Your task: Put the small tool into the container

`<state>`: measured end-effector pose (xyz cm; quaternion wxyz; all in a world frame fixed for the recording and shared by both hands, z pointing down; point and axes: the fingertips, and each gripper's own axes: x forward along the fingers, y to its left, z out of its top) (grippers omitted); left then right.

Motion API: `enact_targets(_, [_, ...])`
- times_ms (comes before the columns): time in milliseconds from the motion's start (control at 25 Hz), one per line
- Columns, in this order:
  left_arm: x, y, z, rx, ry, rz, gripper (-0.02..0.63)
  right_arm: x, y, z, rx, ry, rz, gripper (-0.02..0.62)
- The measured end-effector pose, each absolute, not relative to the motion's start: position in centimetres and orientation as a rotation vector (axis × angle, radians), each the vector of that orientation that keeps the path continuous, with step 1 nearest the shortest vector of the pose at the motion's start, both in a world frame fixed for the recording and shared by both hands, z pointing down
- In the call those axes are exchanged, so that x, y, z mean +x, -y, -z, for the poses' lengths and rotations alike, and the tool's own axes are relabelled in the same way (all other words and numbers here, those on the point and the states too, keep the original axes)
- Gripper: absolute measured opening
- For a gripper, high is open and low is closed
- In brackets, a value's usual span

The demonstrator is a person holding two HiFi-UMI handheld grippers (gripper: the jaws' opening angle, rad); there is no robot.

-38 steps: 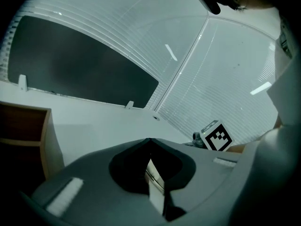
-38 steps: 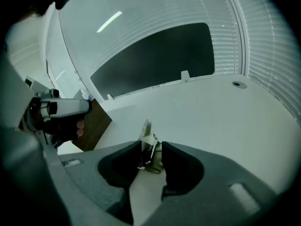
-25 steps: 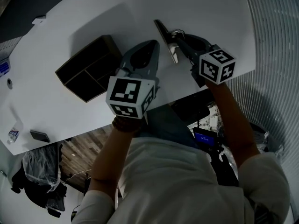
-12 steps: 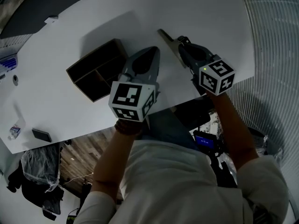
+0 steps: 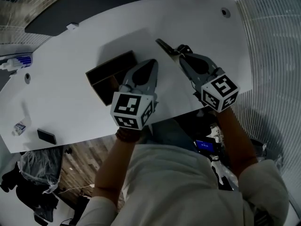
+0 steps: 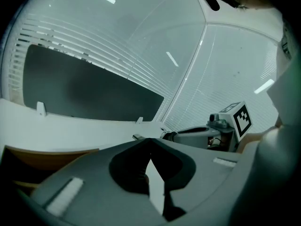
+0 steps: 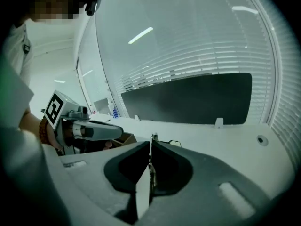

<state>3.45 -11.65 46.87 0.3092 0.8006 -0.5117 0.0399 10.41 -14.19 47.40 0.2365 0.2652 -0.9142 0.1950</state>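
Right claw point(image 5: 180, 56) raised, just closed, clenching small tool point(image 5: 165, 47); left claw point(image 5: 153, 61) clenched empty, partly hiding container point(image 5: 110, 68).

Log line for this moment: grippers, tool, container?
right gripper: jaws just been closing, shut on small tool | left gripper: shut, empty, near container | small tool: not yet in container

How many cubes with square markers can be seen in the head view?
2. One cube sits on the left claw, the other cube on the right claw. None seems hidden.
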Motion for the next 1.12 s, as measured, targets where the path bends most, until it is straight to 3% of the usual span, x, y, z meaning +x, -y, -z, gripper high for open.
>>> enact_targets(560, [-4.8,8.7,-43.3,2.042,1.555,-0.059,0.003,0.4,11.3,-41.1,0.399,2.622,-0.209,0.015])
enact_targets(1120, [-12.5,4.3,-43.7,1.901,1.707,-0.03,0.003,-8.9,5.9,-41.3,0.041,2.588,0.085,0.015])
